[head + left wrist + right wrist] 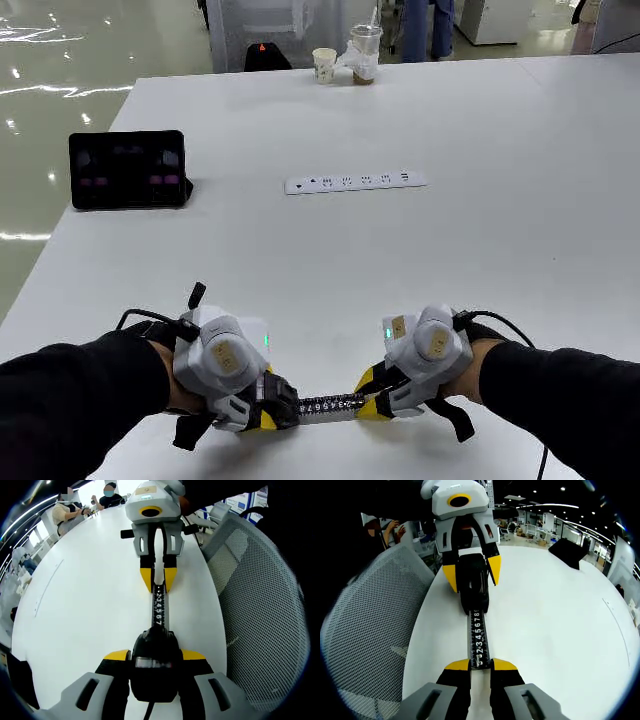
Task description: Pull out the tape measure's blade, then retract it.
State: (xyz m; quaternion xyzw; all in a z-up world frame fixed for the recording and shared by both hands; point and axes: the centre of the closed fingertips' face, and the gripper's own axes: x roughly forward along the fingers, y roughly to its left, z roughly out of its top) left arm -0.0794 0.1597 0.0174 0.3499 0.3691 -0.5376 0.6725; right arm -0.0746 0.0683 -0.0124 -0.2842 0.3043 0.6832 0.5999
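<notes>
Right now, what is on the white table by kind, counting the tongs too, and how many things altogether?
cups: 2 (paper cup, clear plastic cup)
tablet: 1
power strip: 1
tape measure: 1
tongs: 2 (left tongs, right tongs)
total: 7

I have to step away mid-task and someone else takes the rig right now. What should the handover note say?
Left claw: shut on the tape measure's black case, low over the near edge of the white table.
Right claw: shut on the tip of the blade, facing the left claw.
Done: a short stretch of blade is out and taut between the claws, with single-digit numbers showing.
Left: pull further if more length is wanted, then ease the blade back into the case.
</notes>
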